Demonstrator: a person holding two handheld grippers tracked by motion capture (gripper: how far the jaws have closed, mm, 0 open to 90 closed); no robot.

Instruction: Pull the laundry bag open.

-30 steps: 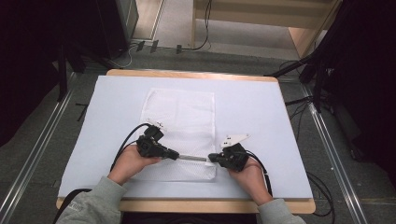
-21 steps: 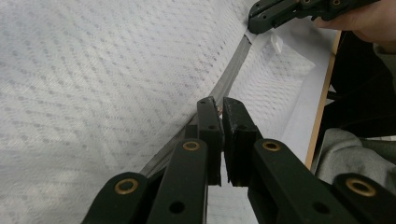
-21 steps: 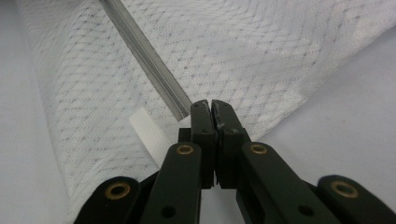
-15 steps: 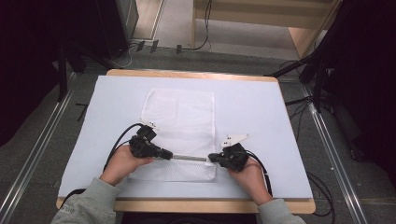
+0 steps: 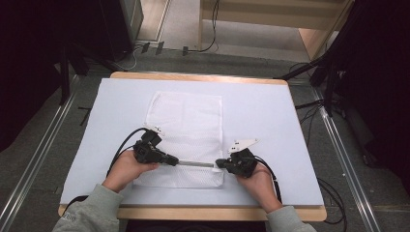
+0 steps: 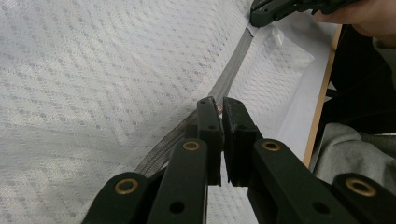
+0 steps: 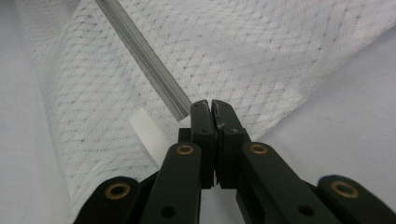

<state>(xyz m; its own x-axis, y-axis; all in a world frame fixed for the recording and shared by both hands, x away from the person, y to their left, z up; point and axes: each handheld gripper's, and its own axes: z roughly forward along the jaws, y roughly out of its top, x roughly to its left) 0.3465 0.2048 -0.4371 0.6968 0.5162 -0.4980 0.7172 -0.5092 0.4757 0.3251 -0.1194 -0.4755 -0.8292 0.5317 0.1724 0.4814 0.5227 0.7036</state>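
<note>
We see a white mesh bag (image 5: 186, 135) lying flat on the pale mat (image 5: 270, 121), its long side running away from the person, with a grey zipper (image 5: 196, 164) crossing it near the near edge. The left gripper (image 5: 171, 160) sits at the zipper's left end and the right gripper (image 5: 220, 164) at its right end — one at each end, so the track between them lies straight.

In the left gripper view, the jaws are nearly together over the zipper (image 6: 224, 88), with something small and coppery between their tips; we take it for the slider's pull, though it is too small to be sure. In the right gripper view the jaws are pressed shut on the bag's edge at the zipper's end (image 7: 144, 60), just beside a white tab (image 7: 148, 133).

We judge the right gripper anchors the bag so that the left can draw the slider along without the mesh bunching.
</note>
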